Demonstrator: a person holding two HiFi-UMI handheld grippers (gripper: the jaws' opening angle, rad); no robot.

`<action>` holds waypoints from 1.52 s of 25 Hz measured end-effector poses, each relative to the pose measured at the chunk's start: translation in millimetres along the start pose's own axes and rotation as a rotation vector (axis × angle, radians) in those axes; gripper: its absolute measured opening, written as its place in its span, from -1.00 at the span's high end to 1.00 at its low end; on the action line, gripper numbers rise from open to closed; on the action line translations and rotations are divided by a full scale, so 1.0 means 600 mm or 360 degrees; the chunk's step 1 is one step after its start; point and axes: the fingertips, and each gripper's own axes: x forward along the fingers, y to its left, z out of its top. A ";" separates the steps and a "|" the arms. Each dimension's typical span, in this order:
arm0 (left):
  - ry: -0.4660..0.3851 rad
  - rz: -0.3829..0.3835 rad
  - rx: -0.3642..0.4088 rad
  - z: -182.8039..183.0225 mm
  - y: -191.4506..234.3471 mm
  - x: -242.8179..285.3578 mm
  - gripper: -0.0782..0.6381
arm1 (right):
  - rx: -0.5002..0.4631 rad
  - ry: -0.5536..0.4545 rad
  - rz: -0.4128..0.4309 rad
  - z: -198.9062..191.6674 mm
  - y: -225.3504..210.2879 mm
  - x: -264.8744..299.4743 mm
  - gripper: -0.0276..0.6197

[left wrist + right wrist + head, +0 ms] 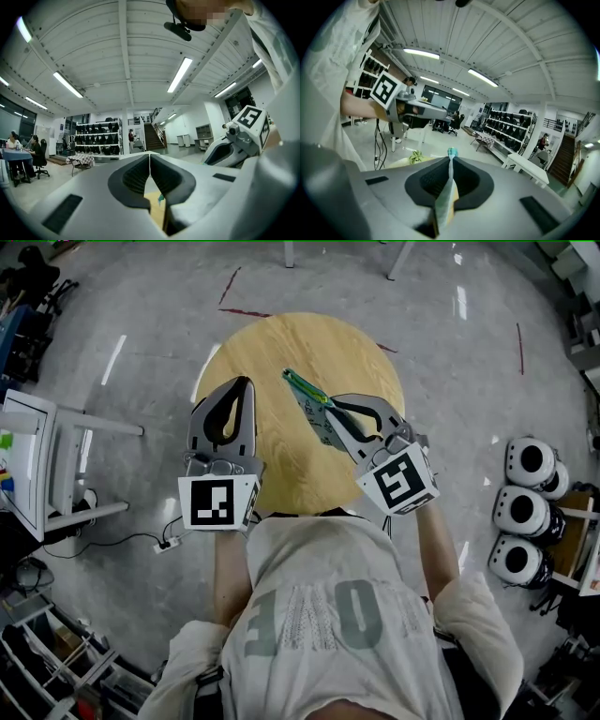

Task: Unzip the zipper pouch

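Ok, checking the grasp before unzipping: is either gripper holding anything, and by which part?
The right gripper holds the pouch edge-on, pinched along its length, its green end poking past the fingers. The left gripper is shut on nothing.

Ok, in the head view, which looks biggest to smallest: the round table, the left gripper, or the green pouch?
1. Round table: clearly the largest.
2. Left gripper: looks bigger than the pouch, though it sits nearer the camera, so that may be flattering it.
3. Green pouch: smallest, a thin strip partly hidden in the right gripper.
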 end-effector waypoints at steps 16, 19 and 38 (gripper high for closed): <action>-0.0036 0.0083 -0.0078 -0.010 0.017 -0.030 0.71 | -0.0542 0.0565 0.0037 -0.152 0.026 0.131 0.79; -0.0018 0.0118 -0.0085 -0.014 0.018 -0.038 0.71 | -0.0536 0.0622 0.0055 -0.182 0.052 0.144 0.79; 0.0179 0.0435 -0.0178 -0.112 0.062 -0.134 0.71 | -0.0124 0.0618 0.0530 -0.241 0.302 0.219 0.73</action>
